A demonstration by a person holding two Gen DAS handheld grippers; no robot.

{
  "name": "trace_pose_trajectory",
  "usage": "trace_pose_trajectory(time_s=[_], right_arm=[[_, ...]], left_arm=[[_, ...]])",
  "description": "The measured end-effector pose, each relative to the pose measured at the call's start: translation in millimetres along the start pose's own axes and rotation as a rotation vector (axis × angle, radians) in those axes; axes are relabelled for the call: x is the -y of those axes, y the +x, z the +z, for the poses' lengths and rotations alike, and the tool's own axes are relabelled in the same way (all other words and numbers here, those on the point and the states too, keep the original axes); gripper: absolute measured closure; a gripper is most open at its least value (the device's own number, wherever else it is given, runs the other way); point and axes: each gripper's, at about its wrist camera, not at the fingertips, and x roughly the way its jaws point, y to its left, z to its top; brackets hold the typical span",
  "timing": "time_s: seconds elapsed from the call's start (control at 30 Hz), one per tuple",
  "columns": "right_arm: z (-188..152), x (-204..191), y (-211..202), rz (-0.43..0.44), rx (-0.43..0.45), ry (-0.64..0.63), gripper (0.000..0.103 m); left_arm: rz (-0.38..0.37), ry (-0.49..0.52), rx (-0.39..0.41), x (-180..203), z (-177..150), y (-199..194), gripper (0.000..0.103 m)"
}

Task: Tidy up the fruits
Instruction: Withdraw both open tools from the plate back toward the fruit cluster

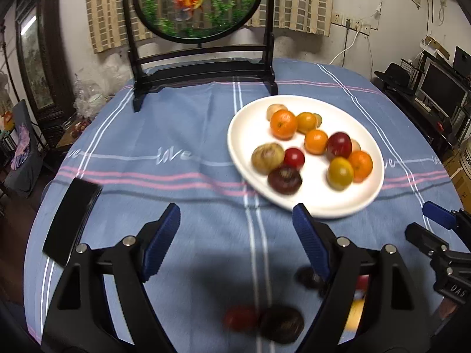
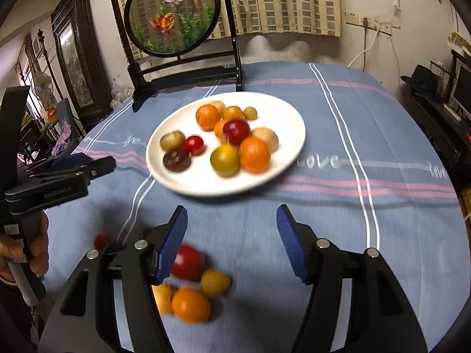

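A white plate [image 1: 244, 135] [image 2: 282, 120] holds several fruits: oranges, red, yellow-green, brown and dark purple ones. Loose fruits lie on the cloth near me: a red one [image 2: 188, 261], a yellow one [image 2: 215, 281] and an orange [image 2: 190, 304] in the right wrist view; a small red one [image 1: 240, 317] and a dark brown one [image 1: 281, 323] in the left wrist view. My left gripper [image 1: 237, 235] is open and empty above the cloth, short of the plate. My right gripper [image 2: 232, 241] is open and empty over the loose fruits.
A blue striped tablecloth [image 1: 176, 135] covers the round table. A black phone [image 1: 70, 220] lies at the left. A dark framed round goldfish screen [image 1: 200, 6] stands at the back. Furniture and shelves surround the table.
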Motion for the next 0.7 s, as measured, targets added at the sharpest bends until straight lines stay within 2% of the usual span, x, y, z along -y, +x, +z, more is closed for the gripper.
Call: trace_pose_trajectory(time_s=[0.37, 0.7], right_arm=[[-64.9, -6.8, -27.4, 0.029, -0.036, 0.041, 0.038], [-93.4, -6.2, -27.3, 0.035, -0.084, 0.047, 0.038]], left_arm=[[0.012, -0.034, -0.031, -22.9, -63.8, -32.7, 0.021], [0.018, -0.006, -0.080, -24.1, -100.2, -32.8, 0.021]])
